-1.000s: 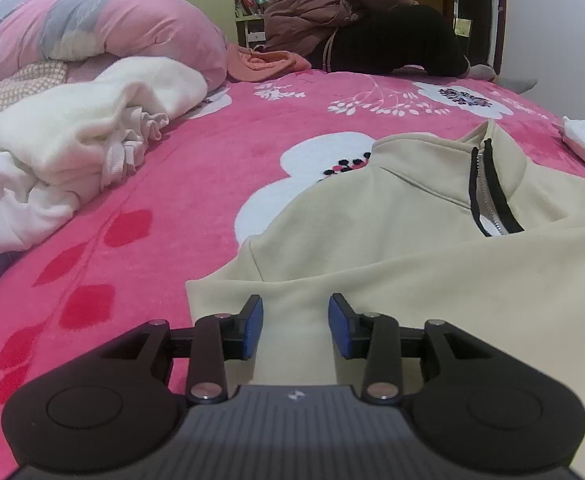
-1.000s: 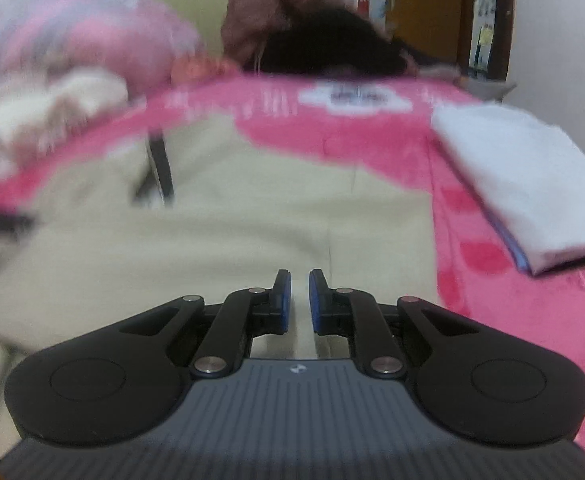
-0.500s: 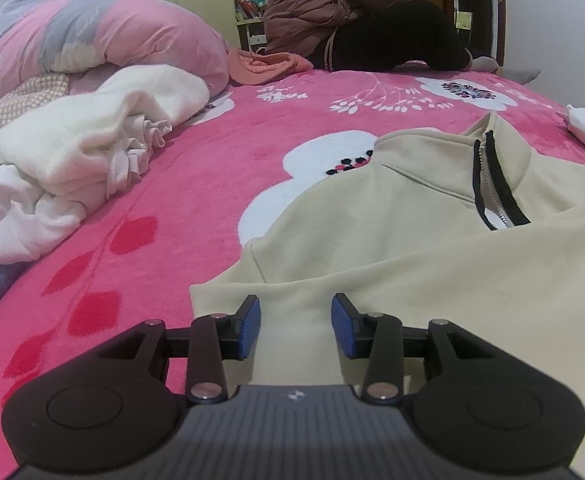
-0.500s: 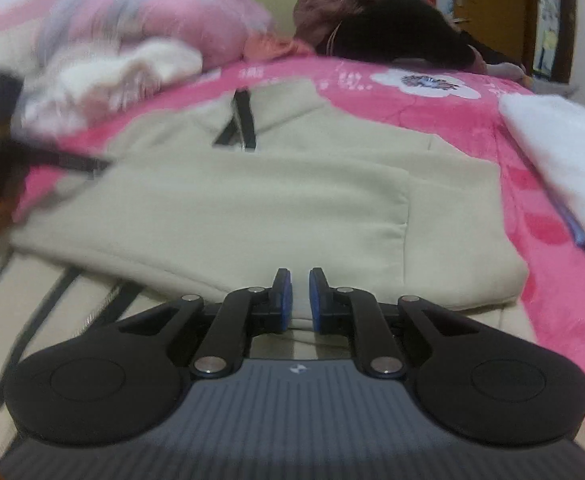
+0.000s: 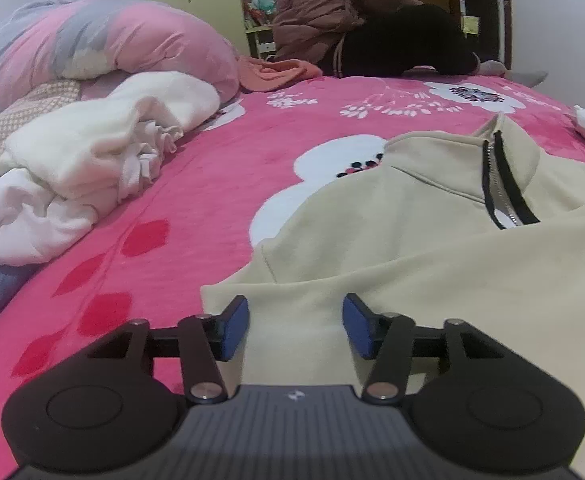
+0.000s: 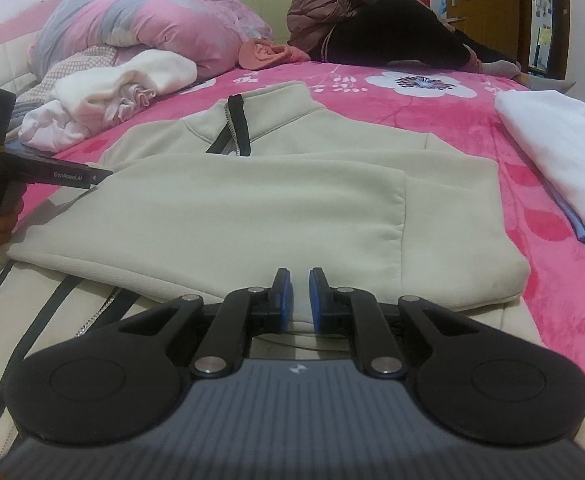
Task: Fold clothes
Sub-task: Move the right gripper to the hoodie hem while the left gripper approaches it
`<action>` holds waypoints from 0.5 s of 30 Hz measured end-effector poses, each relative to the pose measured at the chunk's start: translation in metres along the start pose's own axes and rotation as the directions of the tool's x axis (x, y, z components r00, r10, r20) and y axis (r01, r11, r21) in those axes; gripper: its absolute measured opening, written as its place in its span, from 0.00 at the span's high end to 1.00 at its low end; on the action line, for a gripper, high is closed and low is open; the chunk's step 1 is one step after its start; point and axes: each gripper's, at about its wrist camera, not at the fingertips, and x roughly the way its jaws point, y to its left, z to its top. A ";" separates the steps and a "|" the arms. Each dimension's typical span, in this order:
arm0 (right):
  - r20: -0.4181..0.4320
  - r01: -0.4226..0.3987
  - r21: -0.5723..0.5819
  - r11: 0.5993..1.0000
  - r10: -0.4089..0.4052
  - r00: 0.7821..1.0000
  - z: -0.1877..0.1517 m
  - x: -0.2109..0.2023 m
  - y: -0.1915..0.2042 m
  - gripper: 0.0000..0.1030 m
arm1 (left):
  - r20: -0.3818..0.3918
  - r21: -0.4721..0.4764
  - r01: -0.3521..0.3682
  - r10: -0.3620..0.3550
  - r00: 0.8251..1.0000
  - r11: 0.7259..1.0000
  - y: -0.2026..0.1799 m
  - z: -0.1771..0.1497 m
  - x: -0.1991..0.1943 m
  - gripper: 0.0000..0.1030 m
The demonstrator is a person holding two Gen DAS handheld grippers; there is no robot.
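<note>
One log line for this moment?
left hand-held gripper: open over sweatshirt edge | right hand-held gripper: nearly shut, grip unclear | sleeve folded across

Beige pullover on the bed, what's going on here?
A person with a handheld gripper in each hand is folding the beige zip-neck pullover spread on the pink floral blanket. Both sleeves look already folded across the chest. The left gripper is open at the pullover's left edge, gripping nothing. The right gripper sits nearly closed at the near hem; whether it pinches fabric is unclear. A folded white garment lies to the right, unfolded white clothes to the left.
</note>
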 end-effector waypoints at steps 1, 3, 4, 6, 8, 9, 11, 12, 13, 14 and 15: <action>0.002 -0.003 0.003 1.000 0.003 1.000 0.000 0.000 -0.001 0.91 | 0.000 -0.004 -0.001 0.001 1.000 1.000 0.001 0.000 0.000 0.44; 0.004 -0.008 0.010 1.000 0.008 1.000 0.000 0.000 -0.002 0.91 | -0.002 -0.011 0.000 0.000 1.000 1.000 0.002 0.000 0.000 0.43; 0.005 -0.010 0.013 1.000 0.010 1.000 -0.001 0.000 -0.002 0.91 | -0.004 -0.017 0.004 -0.004 1.000 1.000 0.003 0.001 0.000 0.43; 0.005 -0.010 0.012 1.000 0.010 1.000 0.000 -0.001 -0.002 0.91 | -0.007 -0.031 0.014 -0.014 1.000 0.999 0.006 0.002 0.000 0.42; 0.006 -0.010 0.012 1.000 0.010 1.000 -0.001 -0.001 -0.002 0.91 | -0.005 -0.048 0.025 -0.025 1.000 0.999 0.010 0.003 -0.002 0.42; 0.006 -0.010 0.011 1.000 0.010 1.000 -0.001 -0.001 -0.002 0.91 | -0.001 -0.054 0.030 -0.030 1.000 0.998 0.011 0.005 -0.004 0.41; 0.006 -0.011 0.012 1.000 0.011 1.000 -0.001 -0.001 -0.002 0.91 | 0.016 -0.060 0.041 -0.040 0.999 0.997 0.014 0.007 -0.009 0.40; 0.006 -0.012 0.012 1.000 0.012 1.000 -0.001 -0.001 -0.003 0.91 | 0.031 -0.063 0.050 -0.048 0.998 0.997 0.016 0.009 -0.013 0.40; 0.007 -0.012 0.013 1.000 0.012 1.000 -0.001 0.000 -0.003 0.91 | 0.048 -0.068 0.060 -0.057 0.997 0.996 0.018 0.011 -0.016 0.39; 0.007 -0.013 0.014 1.000 0.013 1.000 -0.001 0.000 -0.003 0.91 | 0.064 -0.072 0.069 -0.065 0.996 0.995 0.019 0.014 -0.019 0.38; 0.007 -0.014 0.015 1.000 0.014 1.000 -0.001 0.000 -0.004 0.91 | 0.078 -0.075 0.077 -0.071 0.994 0.994 0.021 0.016 -0.022 0.38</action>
